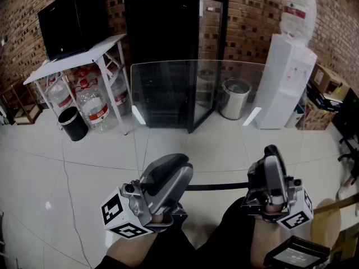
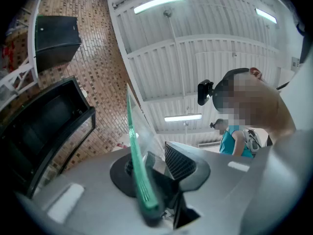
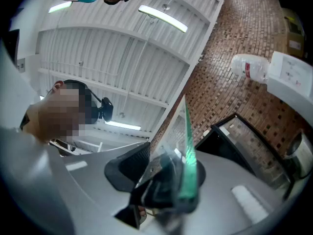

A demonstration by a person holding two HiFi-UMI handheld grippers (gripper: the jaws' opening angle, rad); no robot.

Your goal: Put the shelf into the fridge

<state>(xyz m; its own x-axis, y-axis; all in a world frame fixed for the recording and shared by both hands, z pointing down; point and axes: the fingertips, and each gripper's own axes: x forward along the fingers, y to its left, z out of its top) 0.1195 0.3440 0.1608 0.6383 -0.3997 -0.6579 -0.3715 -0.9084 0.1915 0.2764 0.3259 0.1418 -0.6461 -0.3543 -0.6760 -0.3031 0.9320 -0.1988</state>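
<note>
Fridge (image 1: 162, 55): black, set against the brick wall. Its glass door (image 1: 210, 55) is swung open on the right. The inside is too dark for anything to be made out.
Water dispenser (image 1: 286, 83): white, stood to the right of the fridge. The bottle (image 1: 297, 10) on top is wrapped in plastic, and the print on its red label cannot be read.
Table (image 1: 84, 55): white, left of the fridge. A black box (image 1: 73, 15) is carried on its top.
Water bottles (image 1: 92, 105): crowded under the table. Red labels are seen, but the writing is too small to read.
Glass shelf (image 1: 190, 94): held up off the floor in front of the fridge, not inside it. Being clear, it is made out only by its pale far rim and two bright glints at the corners. Its dark near edge is stretched between the two grippers.
Steel bin (image 1: 234, 98): seen through the shelf, beside the open door.
Black bin (image 1: 73, 122): on the floor, by the table's front leg.
Left gripper (image 2: 155, 170): clamped on the shelf's green edge (image 2: 139, 170), the glass pinched between the pads.
Right gripper (image 3: 164, 173): likewise clenched on the glass edge (image 3: 188, 151).
Marker cubes (image 1: 120, 214): black-and-white squares are shown, and part of each cube is hidden behind its gripper's body.
</note>
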